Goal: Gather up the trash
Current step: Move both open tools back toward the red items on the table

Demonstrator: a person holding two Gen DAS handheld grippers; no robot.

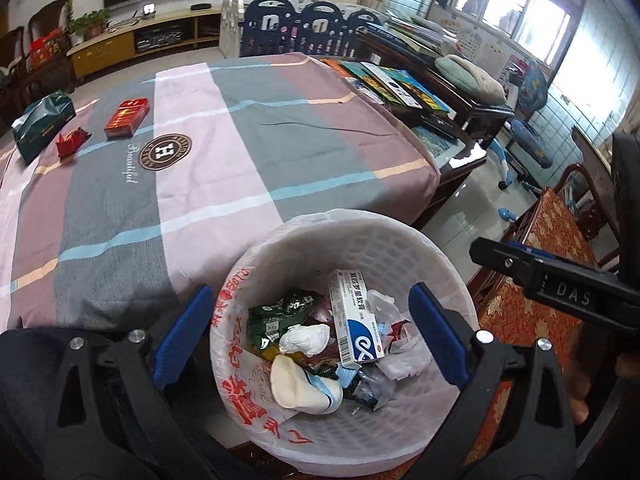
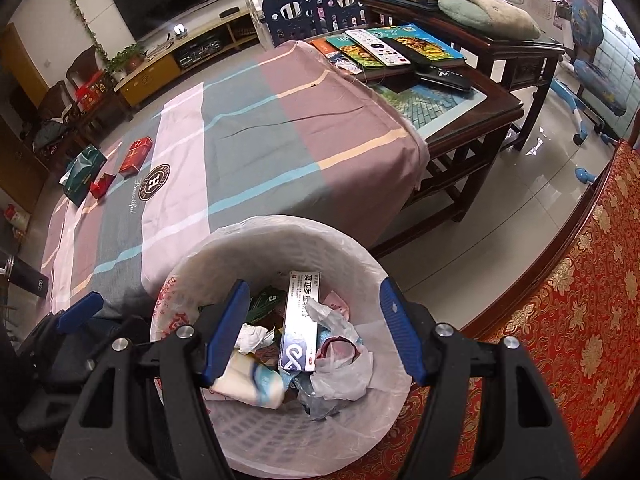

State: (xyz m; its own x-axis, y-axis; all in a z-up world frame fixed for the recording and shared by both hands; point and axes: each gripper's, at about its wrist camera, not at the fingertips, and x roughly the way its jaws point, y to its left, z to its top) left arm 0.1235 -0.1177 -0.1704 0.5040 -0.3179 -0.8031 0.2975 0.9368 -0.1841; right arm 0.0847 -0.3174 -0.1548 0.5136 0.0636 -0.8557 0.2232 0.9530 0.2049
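Note:
A white lined trash basket (image 1: 360, 236) (image 2: 344, 248) stands at the table's near edge, holding a blue-and-white ointment box (image 1: 354, 316) (image 2: 298, 320), a crumpled tissue (image 1: 306, 338), wrappers and a plastic bag (image 2: 340, 372). My left gripper (image 1: 312, 336) is open and empty above the basket. My right gripper (image 2: 316, 332) is open and empty above it too; it also shows at the right of the left wrist view (image 1: 552, 280). On the far left of the table lie a red box (image 1: 127, 117) (image 2: 136, 156), a red wrapper (image 1: 72, 141) (image 2: 100, 185) and a green packet (image 1: 42, 124) (image 2: 82, 174).
The table wears a striped cloth (image 1: 248, 152) (image 2: 260, 140). Books and remotes (image 2: 384, 48) lie at its far right end. A red patterned sofa seat (image 2: 560, 300) (image 1: 532, 280) is on the right. A TV cabinet (image 1: 120, 44) stands at the back.

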